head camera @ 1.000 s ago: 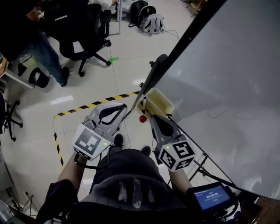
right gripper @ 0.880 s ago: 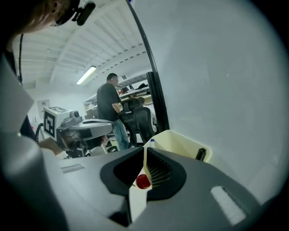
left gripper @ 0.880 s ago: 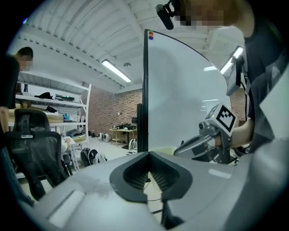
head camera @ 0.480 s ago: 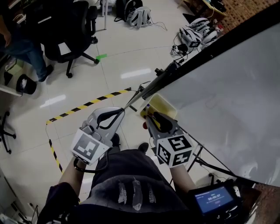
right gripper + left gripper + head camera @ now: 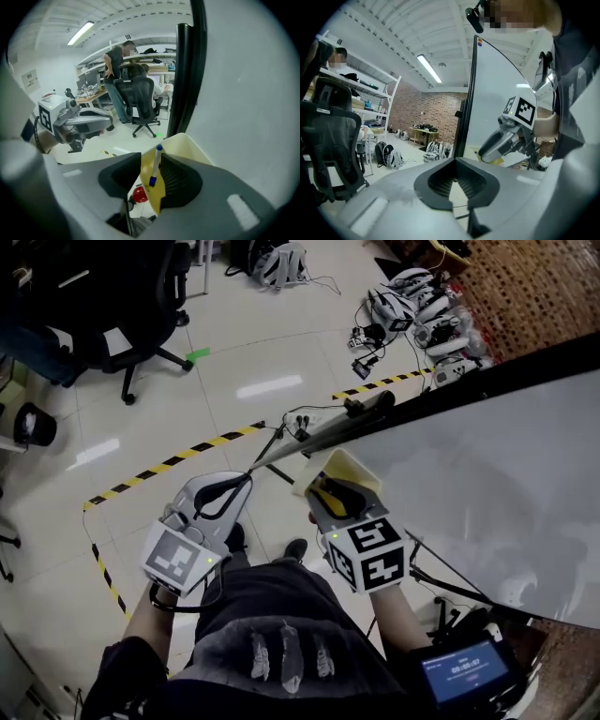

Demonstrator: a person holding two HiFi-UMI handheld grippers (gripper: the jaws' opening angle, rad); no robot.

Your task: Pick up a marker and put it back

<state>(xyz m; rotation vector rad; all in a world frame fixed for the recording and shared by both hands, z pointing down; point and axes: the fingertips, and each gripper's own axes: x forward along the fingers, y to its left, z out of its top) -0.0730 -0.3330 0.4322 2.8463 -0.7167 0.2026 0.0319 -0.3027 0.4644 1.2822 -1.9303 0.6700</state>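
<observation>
Marker (image 5: 155, 165): slim white barrel, blue at both ends, standing nearly upright with a slight tilt. Its lower end is down inside the yellow tray (image 5: 190, 144) and the barrel appears to lean on the tray's near wall. In the right gripper view it stands in the gap between the two jaws of the right gripper (image 5: 152, 177). Those jaws have just been opening and now stand wide apart, and neither pad seems to press on the barrel. Judged from this, the pick-up is over and the put-back is at its release or just done; what looks left is to draw the right gripper clear without knocking the marker. In the head view the marker itself is hidden under the gripper body, which points steeply down into the tray at the lower corner of the whiteboard (image 5: 487, 484). A small red round object (image 5: 139, 194) shows just below the tray; what it is cannot be told. Left gripper (image 5: 223, 495) is held off to the side over the floor, well apart from the tray, with its jaws apart and nothing between them. It appears to have no part in this step. Behind, an office chair (image 5: 140, 101) and a standing person (image 5: 115, 61).
</observation>
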